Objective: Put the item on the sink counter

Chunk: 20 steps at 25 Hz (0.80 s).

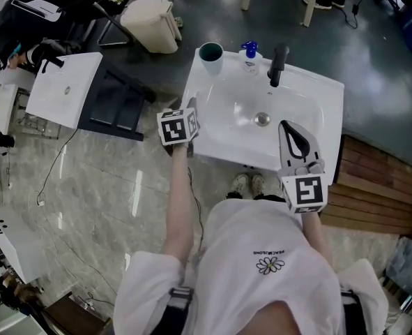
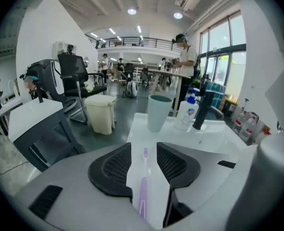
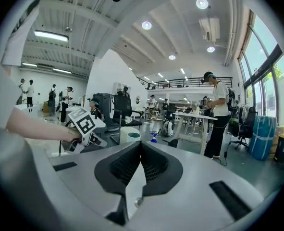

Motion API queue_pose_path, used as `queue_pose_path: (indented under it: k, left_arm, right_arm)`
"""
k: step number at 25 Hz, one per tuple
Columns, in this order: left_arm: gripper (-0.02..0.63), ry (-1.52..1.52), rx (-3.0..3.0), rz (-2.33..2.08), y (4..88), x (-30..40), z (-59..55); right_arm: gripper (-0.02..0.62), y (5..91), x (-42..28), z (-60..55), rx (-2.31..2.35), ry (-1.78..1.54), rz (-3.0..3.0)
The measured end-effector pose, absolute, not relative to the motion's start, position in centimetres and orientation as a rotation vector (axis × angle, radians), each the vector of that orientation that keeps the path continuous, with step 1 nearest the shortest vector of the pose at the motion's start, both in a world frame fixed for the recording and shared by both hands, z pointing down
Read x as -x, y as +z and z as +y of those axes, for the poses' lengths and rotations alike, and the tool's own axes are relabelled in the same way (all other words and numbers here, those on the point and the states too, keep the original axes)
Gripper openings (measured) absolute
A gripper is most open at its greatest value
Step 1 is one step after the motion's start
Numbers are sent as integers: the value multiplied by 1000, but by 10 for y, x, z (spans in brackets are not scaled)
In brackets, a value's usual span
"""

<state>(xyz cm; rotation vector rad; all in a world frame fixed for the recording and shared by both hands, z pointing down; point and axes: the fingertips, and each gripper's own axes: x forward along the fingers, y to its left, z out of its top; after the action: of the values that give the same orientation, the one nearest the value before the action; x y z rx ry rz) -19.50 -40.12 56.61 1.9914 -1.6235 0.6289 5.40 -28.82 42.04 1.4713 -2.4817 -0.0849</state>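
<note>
A purple toothbrush (image 2: 143, 189) lies flat on the white sink counter (image 2: 146, 129), its head pointing away from me. My left gripper (image 2: 144, 147) hangs over the counter's front-left corner, open, its jaws on either side of the toothbrush and clear of it. In the head view the left gripper (image 1: 191, 107) covers the toothbrush. My right gripper (image 1: 289, 128) is over the sink's front-right rim, shut with nothing in it; in its own view the right gripper (image 3: 141, 146) shows both jaw tips meeting.
A teal cup (image 1: 210, 56), a soap bottle with a blue pump (image 1: 249, 56) and a black faucet (image 1: 278, 65) stand along the sink's back edge. The basin (image 1: 226, 121) has a metal drain (image 1: 262, 118). A cream bin (image 1: 152, 24) and a white table (image 1: 65, 89) stand to the left.
</note>
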Motion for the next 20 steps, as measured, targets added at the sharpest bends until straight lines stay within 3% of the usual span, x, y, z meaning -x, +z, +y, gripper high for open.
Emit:
queue_pose_path:
  k: [6,11,20]
  left_arm:
    - [156,448,-2174,-1674,474,173,-415]
    - [30,296,-2475,-1731,382,129,-402]
    - [17,-97,-2707,-1864,291,60,-319]
  right_arm:
    - [11,412,-55,-289,-1485,-128,-2503]
    - [11,400,-57,-286,-1507,-152,-2521]
    - [11,366,-69,-281,-1620,-256,-2552]
